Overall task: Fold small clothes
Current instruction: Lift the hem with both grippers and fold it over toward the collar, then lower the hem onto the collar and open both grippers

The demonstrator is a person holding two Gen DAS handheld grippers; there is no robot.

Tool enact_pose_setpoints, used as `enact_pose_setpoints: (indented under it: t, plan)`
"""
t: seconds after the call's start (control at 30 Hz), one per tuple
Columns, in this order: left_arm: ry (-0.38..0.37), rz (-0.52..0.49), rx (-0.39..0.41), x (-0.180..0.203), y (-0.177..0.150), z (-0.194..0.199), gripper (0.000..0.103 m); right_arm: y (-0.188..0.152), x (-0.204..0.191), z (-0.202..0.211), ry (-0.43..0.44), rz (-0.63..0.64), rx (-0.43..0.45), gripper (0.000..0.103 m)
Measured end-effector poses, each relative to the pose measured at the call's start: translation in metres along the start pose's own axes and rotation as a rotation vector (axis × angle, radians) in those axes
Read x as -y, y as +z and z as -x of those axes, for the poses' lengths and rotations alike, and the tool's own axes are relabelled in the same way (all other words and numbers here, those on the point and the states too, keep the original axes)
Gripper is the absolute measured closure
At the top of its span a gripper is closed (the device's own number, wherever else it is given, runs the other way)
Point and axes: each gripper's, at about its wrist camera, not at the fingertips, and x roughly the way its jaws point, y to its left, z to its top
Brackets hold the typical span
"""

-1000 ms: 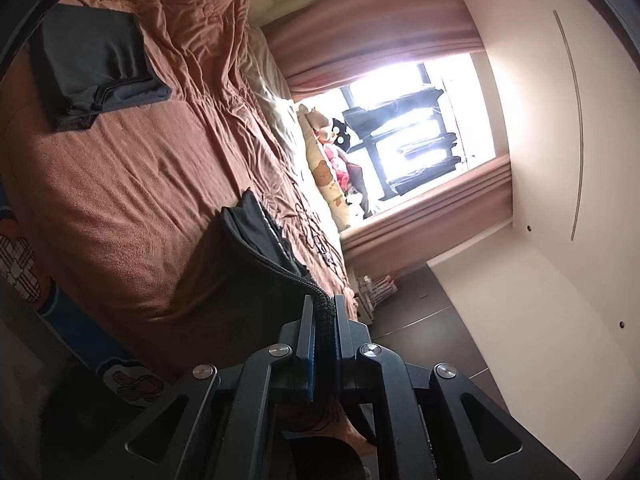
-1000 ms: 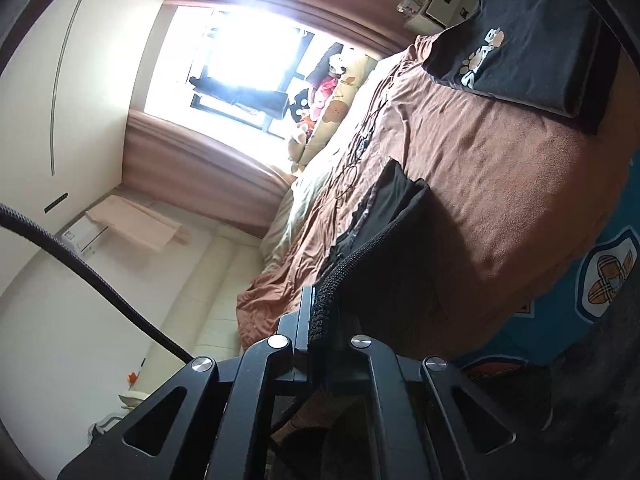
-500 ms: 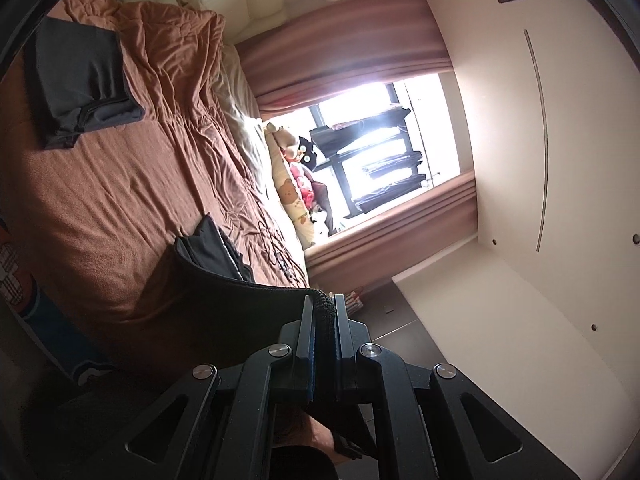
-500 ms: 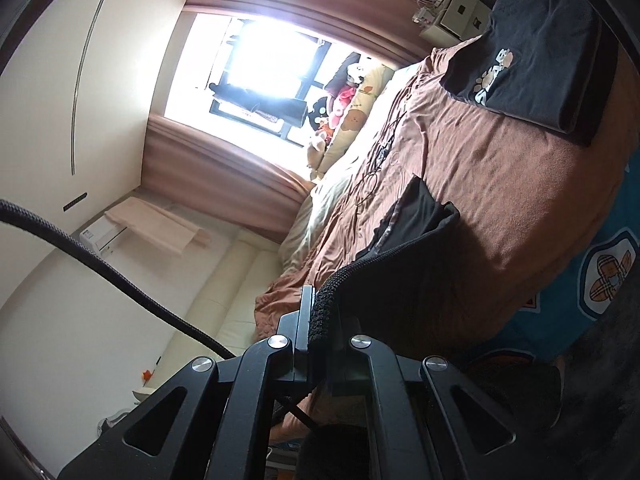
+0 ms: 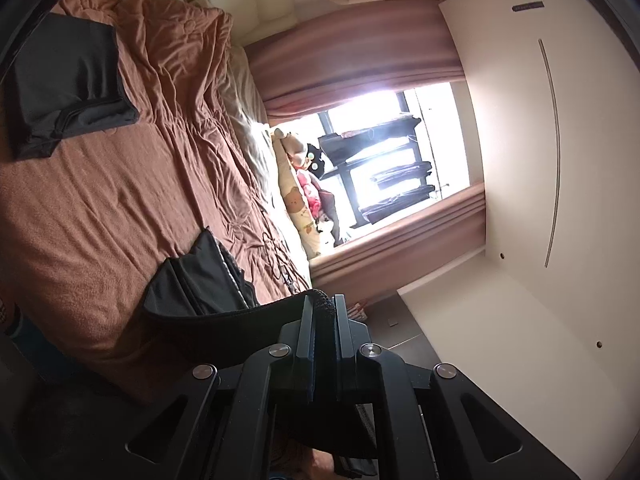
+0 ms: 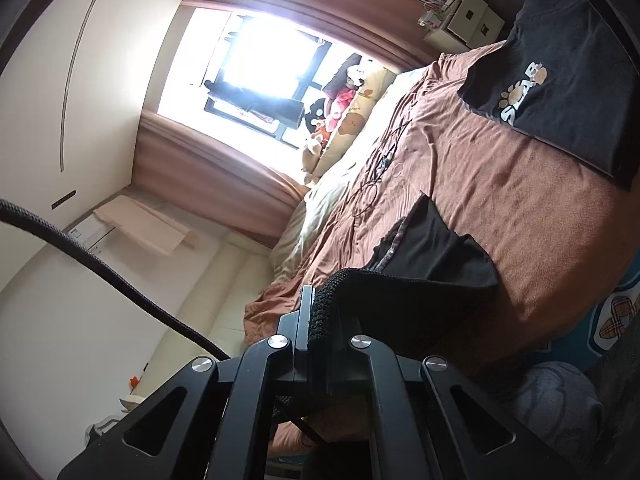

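Here both jaws pinch the black garment (image 5: 224,300) above the bed (image 5: 100,208)

Home bedroom, brown-blanketed bed (image 5: 120,200), plush toys (image 5: 300,184) at 3 o'clock, curtained window (image 6: 260,68) beyond

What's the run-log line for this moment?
left gripper: jaws shut on black garment waistband | right gripper: jaws shut on same waistband | garment: far end on brown bedspread | stage: mid-fold
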Motion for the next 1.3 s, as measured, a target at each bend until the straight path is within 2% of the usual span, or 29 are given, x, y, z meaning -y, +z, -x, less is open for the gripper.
enact_pose_setpoints:
  t: [0.2, 0.53, 0.83, 1.3]
  plan:
    - [0.033, 0.007, -0.013, -0.010, 0.019, -0.047, 0.097, 0.026, 0.004, -0.044, -0.046, -0.005, -0.013, 0.103]
    - [0.156, -0.016, -0.042, -0.029, 0.062, -0.136, 0.097, 0.069, -0.002, -0.142, -0.112, 0.025, -0.035, 0.103]
    - [0.262, -0.057, -0.106, -0.042, 0.096, -0.220, 0.097, 0.106, 0.007, -0.215, -0.184, 0.020, -0.056, 0.103]
    - [0.469, -0.083, -0.245, -0.114, 0.115, -0.337, 0.097, 0.132, 0.046, -0.324, -0.343, -0.111, -0.102, 0.103]
